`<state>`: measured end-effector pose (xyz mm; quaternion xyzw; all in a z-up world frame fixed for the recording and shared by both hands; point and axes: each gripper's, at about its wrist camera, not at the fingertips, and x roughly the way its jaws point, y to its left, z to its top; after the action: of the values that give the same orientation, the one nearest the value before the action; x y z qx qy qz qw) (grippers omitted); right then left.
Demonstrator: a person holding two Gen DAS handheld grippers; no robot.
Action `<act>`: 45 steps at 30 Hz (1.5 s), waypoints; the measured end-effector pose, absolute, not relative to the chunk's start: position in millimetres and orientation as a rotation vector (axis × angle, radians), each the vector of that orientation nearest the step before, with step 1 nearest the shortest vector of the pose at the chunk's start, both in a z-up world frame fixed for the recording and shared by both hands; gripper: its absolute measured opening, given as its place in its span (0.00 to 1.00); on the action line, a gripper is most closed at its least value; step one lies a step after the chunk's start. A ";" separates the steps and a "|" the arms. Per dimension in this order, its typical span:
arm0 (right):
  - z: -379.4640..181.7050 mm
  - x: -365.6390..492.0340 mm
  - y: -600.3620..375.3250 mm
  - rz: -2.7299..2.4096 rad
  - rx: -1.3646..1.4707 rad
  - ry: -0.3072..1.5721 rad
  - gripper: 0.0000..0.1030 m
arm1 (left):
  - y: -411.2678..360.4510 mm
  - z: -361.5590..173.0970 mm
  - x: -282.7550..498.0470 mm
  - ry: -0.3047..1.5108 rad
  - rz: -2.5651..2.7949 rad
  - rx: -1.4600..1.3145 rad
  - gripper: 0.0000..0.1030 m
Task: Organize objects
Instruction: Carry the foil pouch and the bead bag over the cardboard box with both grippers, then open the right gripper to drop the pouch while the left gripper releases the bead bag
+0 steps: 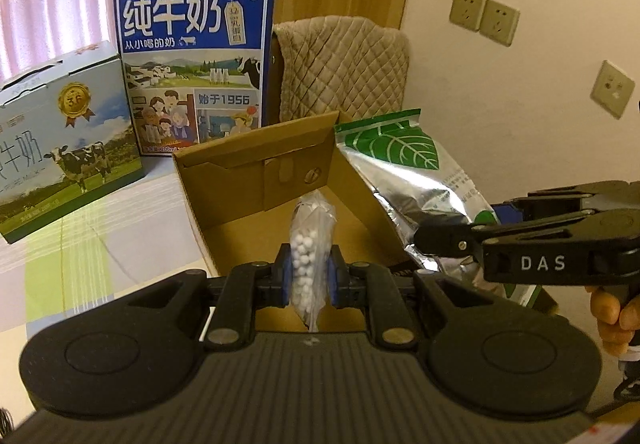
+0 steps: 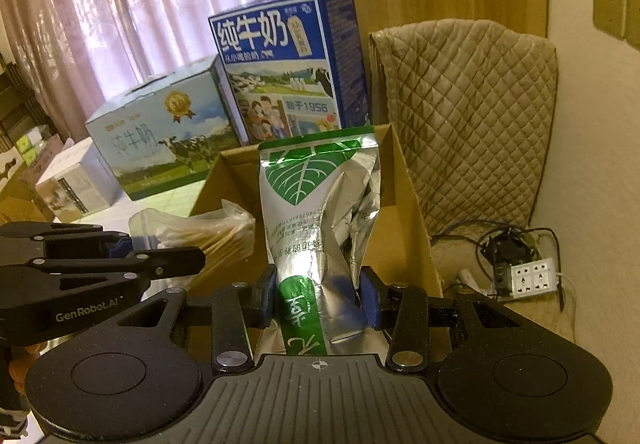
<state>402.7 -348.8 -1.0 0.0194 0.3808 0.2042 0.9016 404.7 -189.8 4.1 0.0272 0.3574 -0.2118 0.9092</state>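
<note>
My left gripper (image 1: 310, 276) is shut on a clear plastic bag of cotton swabs (image 1: 308, 244) and holds it over the open cardboard box (image 1: 240, 163). Seen from the right wrist, that swab bag (image 2: 208, 232) pokes out past the left gripper (image 2: 192, 256) at the box's left wall. My right gripper (image 2: 320, 296) is shut on a silver foil pouch with a green leaf print (image 2: 304, 195), standing upright over the box (image 2: 408, 203). In the left wrist view the pouch (image 1: 404, 171) leans at the box's right side, gripped by the right gripper (image 1: 428, 240).
Two milk cartons stand behind the box: a tall blue one (image 1: 196, 63) and a lower light-blue one (image 1: 60, 139). A chair under a quilted beige cover (image 2: 468, 115) is behind right. A power strip with cables (image 2: 528, 276) lies on the floor. A hand (image 1: 612, 308) holds the right gripper.
</note>
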 end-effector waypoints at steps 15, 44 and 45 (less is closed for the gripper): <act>-27.5 457.1 -348.6 0.444 0.005 0.842 0.38 | -210.4 -20.5 461.0 0.795 -0.385 0.090 0.14; -16.4 461.8 -354.7 0.437 0.030 0.772 0.41 | -208.9 -21.8 462.3 0.764 -0.385 0.093 0.59; -15.6 459.1 -356.3 0.437 0.032 0.772 0.41 | -208.4 -20.6 460.0 0.761 -0.386 0.092 0.61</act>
<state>459.1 -356.3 -15.6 0.0156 0.3736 0.2113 0.9031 460.0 -208.4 -20.6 0.0448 0.3691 -0.1872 0.9092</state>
